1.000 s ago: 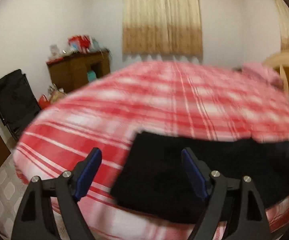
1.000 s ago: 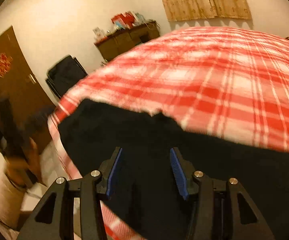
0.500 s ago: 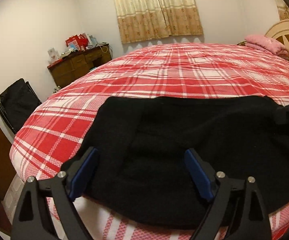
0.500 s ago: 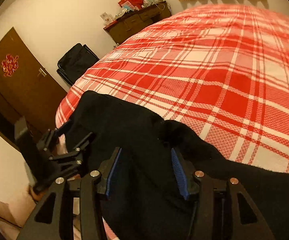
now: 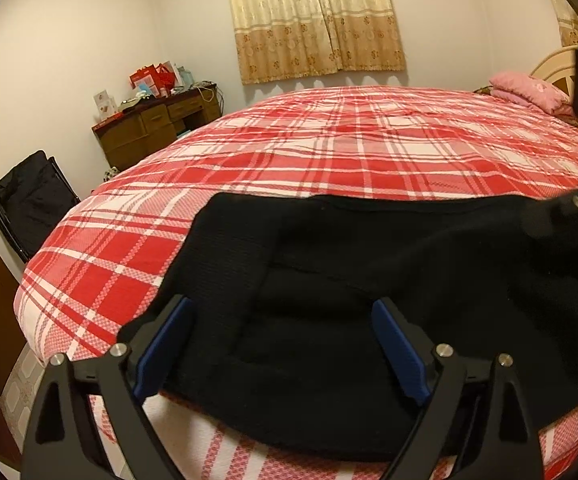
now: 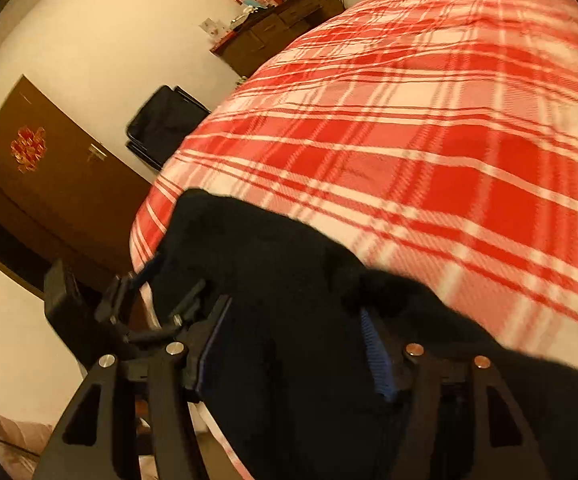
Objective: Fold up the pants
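Black pants point(image 5: 369, 280) lie on the near edge of a bed point(image 5: 349, 152) covered in red-and-white plaid. The fabric lies in layers, with a fold line running across the middle in the left wrist view. Near edge of the pants hangs slightly over the bed's side.

Left gripper point(image 5: 281, 344): jaws opening, spread wide over the left end of the pants. Blue pads point(image 5: 161, 344) stand on either side of the cloth and do not press on it. The fabric sits between and below them.

Right gripper point(image 6: 293, 344): jaws opening. Pants point(image 6: 289, 300) between the fingers; a bump of cloth rises just by the right pad point(image 6: 375, 352). Picture is motion-blurred here, but the pads look apart from the cloth, not pinching. The left gripper point(image 6: 161, 284) shows in this view at the left, at the pants' corner near the bed's edge. The right gripper's body point(image 5: 569, 216) shows at the right rim of the left view.

Room: wooden desk point(image 5: 157, 128) against the far wall with red bags point(image 5: 153, 78) and clutter on top; any print on them is too small to read. Black folding chair point(image 5: 33, 200) beside it. Beige patterned curtain point(image 5: 313, 20). Pink folded bedding point(image 5: 529, 94) by the headboard. Brown door point(image 6: 49, 184) carries a red knot-shaped ornament point(image 6: 28, 148); no legible writing.
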Motion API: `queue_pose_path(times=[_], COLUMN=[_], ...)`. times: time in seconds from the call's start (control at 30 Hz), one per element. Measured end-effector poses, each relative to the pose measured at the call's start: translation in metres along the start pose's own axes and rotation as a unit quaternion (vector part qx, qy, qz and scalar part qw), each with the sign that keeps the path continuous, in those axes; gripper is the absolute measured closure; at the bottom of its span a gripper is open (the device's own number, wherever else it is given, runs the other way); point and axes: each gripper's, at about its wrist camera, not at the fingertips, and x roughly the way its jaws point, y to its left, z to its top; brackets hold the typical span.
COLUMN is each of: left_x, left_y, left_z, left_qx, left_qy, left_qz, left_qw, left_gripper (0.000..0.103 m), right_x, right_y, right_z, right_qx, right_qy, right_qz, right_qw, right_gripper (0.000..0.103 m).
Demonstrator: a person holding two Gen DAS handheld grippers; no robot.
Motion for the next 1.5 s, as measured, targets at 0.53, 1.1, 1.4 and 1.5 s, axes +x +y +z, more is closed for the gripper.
queue_pose_path(times=[0.53, 1.1, 1.4, 1.5], left_x=[0.001, 0.004, 0.006, 0.007], left_y=[0.001, -0.002, -0.002, -0.002], left_z=[-0.001, 0.003, 0.005, 0.005], left_qx=[0.006, -0.006, -0.010, -0.010], left_qy=[0.000, 0.012, 0.016, 0.018], left_qz=[-0.012, -0.004, -0.005, -0.006], left_qw=[0.9999, 0.9999, 0.9998, 0.9998], left_gripper=[0.009, 0.004, 0.003, 0.002], right_x=[-0.100, -0.237, -0.348, -0.344], right_y=[-0.125, -0.104, -0.220, -0.238], right_z=[0.029, -0.023, -0.046, -0.049], right_qx=[0.246, 0.163, 0.304, 0.313], right_qy=[-0.132, -0.186, -0.130, -0.096], right_qz=[0.079, -0.339, -0.567, -0.565], right_qw=[0.957, 0.908, 0.754, 0.757], right_gripper=[0.042, 0.042, 0.042, 0.043])
